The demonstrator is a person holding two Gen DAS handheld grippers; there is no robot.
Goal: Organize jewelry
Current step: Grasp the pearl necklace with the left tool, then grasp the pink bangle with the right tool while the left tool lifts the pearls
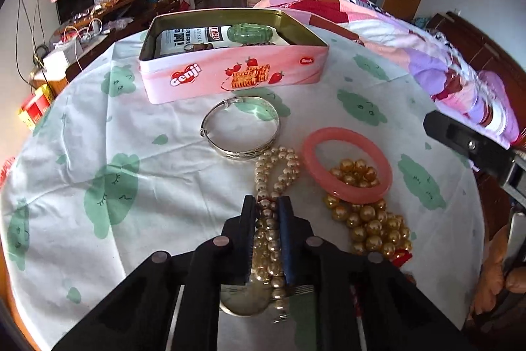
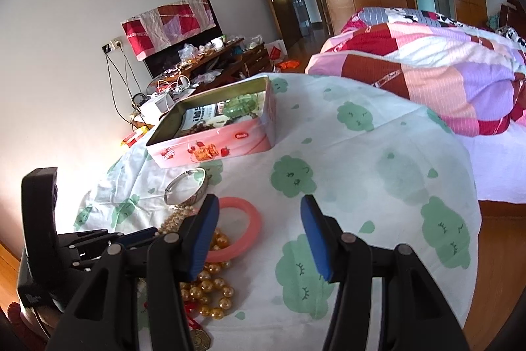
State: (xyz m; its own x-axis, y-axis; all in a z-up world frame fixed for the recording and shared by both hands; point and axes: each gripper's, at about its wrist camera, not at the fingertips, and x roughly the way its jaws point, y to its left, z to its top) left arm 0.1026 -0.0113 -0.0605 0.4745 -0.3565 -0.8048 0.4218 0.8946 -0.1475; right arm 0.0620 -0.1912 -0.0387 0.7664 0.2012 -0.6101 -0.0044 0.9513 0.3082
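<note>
Jewelry tin (image 1: 230,78), upper centre, is holding a green bracelet (image 1: 251,33); left gripper (image 1: 267,209) is pinching the pearl necklace (image 1: 274,173), right gripper (image 2: 259,209) is gaping apart.

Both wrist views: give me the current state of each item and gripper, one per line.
Left gripper: shut on pearl necklace.
Right gripper: open, empty, above the tablecloth.
Pearl necklace: pinched between left fingers, far end on cloth.
Pink tin: lid off, green bracelet inside.
Silver bangle: flat on cloth, outside tin.
Pink bangle: on cloth, overlapping gold beads.
Gold beads: heaped on cloth.
</note>
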